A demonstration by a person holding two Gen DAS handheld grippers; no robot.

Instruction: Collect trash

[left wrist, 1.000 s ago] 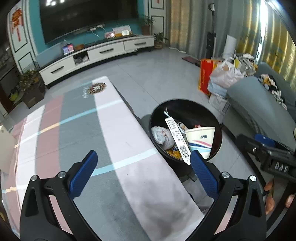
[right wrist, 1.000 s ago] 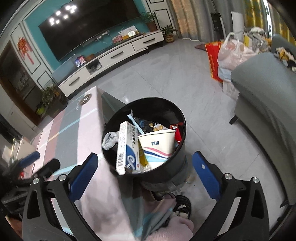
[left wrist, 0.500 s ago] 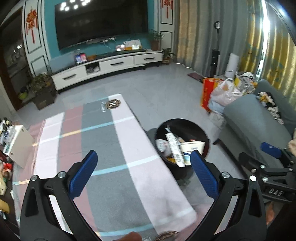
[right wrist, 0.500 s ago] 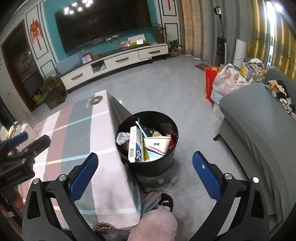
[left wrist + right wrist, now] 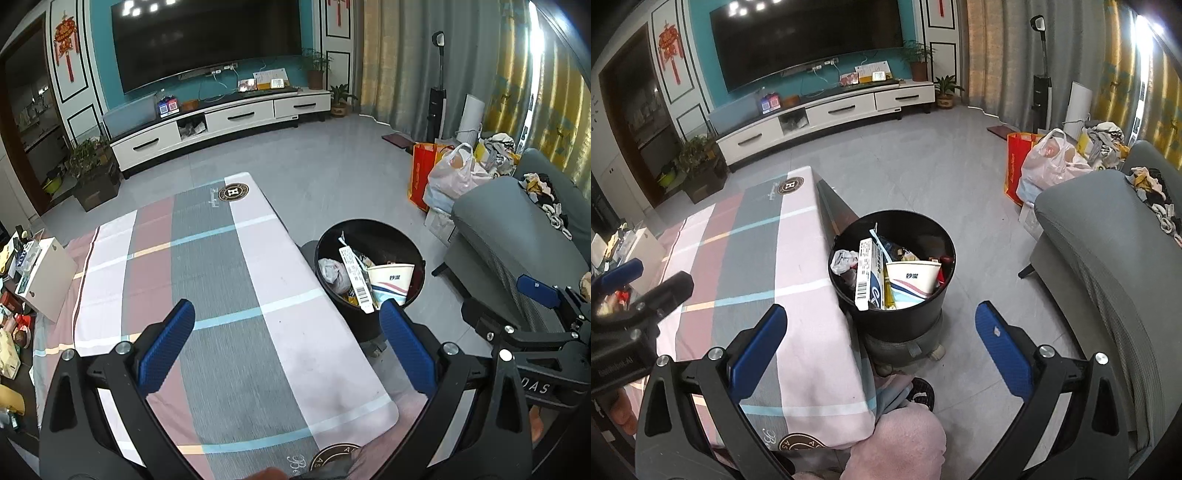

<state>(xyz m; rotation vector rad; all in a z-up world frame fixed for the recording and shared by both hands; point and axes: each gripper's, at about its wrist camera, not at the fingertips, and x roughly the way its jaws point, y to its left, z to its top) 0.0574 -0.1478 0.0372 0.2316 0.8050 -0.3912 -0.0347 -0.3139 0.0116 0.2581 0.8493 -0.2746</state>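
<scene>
A black round bin (image 5: pixel 369 321) (image 5: pixel 897 325) stands on the floor right of the table, filled with trash: a paper cup (image 5: pixel 392 280) (image 5: pixel 913 280), a long white box with a barcode (image 5: pixel 356 280) (image 5: pixel 866 277) and a crumpled wrapper (image 5: pixel 842 260). My left gripper (image 5: pixel 284 345) hovers open above the striped tablecloth (image 5: pixel 207 280), nothing between its blue pads. My right gripper (image 5: pixel 881 347) is open above the table's edge and the bin, holding nothing. Each gripper shows at the edge of the other's view.
A grey sofa (image 5: pixel 1108 266) lies to the right with clothes on it. Bags (image 5: pixel 454 173) sit on the floor behind it. A TV cabinet (image 5: pixel 221 122) lines the far wall. A white box (image 5: pixel 44 273) and clutter stand left of the table. A pink-clad knee (image 5: pixel 897 446) is below.
Both grippers have pulled back and risen away from the bin, so it looks smaller and farther. Both stay open.
</scene>
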